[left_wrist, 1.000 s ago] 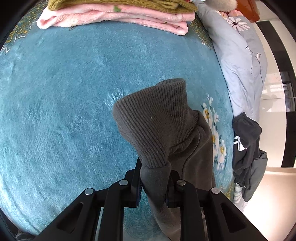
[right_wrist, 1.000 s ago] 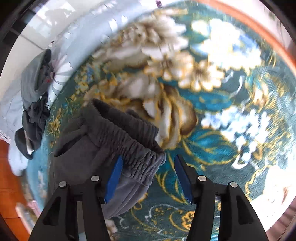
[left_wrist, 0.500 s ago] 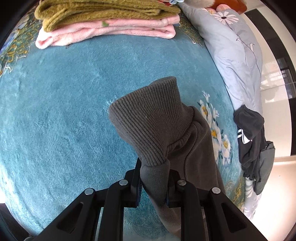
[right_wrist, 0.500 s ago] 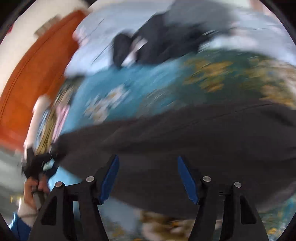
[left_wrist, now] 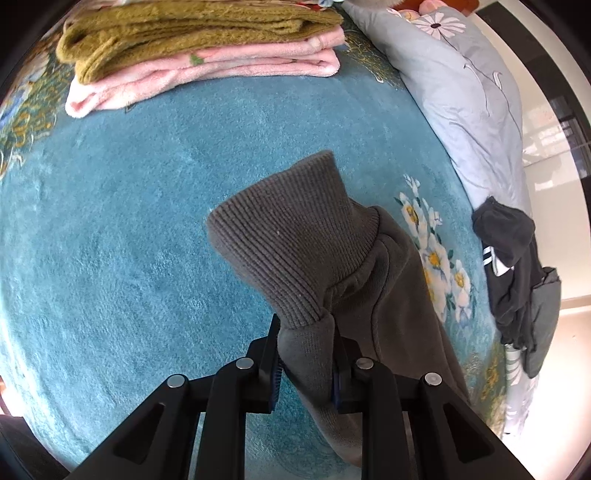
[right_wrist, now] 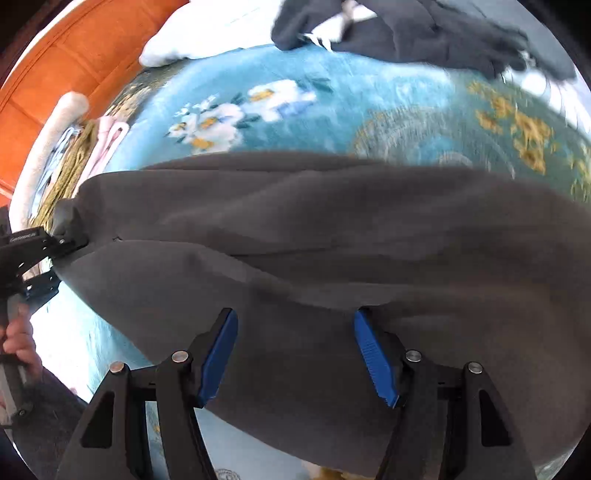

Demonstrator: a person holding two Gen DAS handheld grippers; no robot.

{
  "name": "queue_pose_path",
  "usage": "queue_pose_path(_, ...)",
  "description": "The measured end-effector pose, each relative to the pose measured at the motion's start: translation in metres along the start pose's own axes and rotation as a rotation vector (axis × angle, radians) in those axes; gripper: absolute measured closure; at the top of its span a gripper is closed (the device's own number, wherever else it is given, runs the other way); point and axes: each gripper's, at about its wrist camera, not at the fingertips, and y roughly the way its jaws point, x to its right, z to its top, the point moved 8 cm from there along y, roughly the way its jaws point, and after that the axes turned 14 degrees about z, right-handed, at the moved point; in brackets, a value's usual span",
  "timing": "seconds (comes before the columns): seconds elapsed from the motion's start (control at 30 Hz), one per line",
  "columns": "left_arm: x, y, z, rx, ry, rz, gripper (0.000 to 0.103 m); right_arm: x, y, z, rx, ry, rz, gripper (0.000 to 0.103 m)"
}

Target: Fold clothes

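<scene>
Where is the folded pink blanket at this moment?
In the left wrist view the pink blanket lies at the top left, on the blue bedspread, directly under the olive green knit and beyond the grey trouser cuff.

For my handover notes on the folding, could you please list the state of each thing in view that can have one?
Left tool: shut on the grey garment's leg just below its ribbed cuff.
Right tool: open, over the garment.
Grey fleece garment: unfolded, stretched across the teal floral blanket.
Olive knitted garment: folded, on top.
Pink fleece garment: folded, beneath it.
Black clothes: crumpled, unfolded.
</scene>
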Motion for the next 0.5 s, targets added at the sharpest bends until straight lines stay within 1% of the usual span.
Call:
queue_pose_path(0.03, 0.001, -0.001, 0.0, 0.013, 0.014, 0.014, 0.08, 0.0, 0.0, -0.001, 0.005, -0.011, 0.001, 0.034)
queue_pose_path(0.1, 0.007, -0.011, 0.0, 0.066, 0.053, 0.039, 0.08, -0.001, 0.0, -0.003, 0.015, -0.034, 0.004, 0.034)
queue_pose_path(0.2, 0.02, -0.034, -0.001, 0.184, 0.152, 0.066, 0.083, 0.001, -0.006, -0.002, 0.018, -0.034, 0.033, 0.034)
queue_pose_path(0.23, 0.015, -0.046, -0.003, 0.22, 0.169, 0.063, 0.083, 0.005, -0.011, 0.0, 0.028, -0.012, 0.044, 0.034)
queue_pose_path(0.33, 0.026, -0.078, -0.016, 0.306, 0.167, 0.009, 0.083, 0.024, -0.024, 0.008, 0.081, 0.073, 0.039, 0.034)
queue_pose_path(0.4, 0.046, -0.097, -0.028, 0.365, 0.23, 0.009, 0.083, 0.041, -0.034, 0.01, 0.12, 0.143, 0.032, 0.034)
queue_pose_path(0.5, 0.096, -0.119, -0.048, 0.446, 0.367, 0.022, 0.083, 0.065, -0.048, 0.01, 0.154, 0.223, 0.001, 0.034)
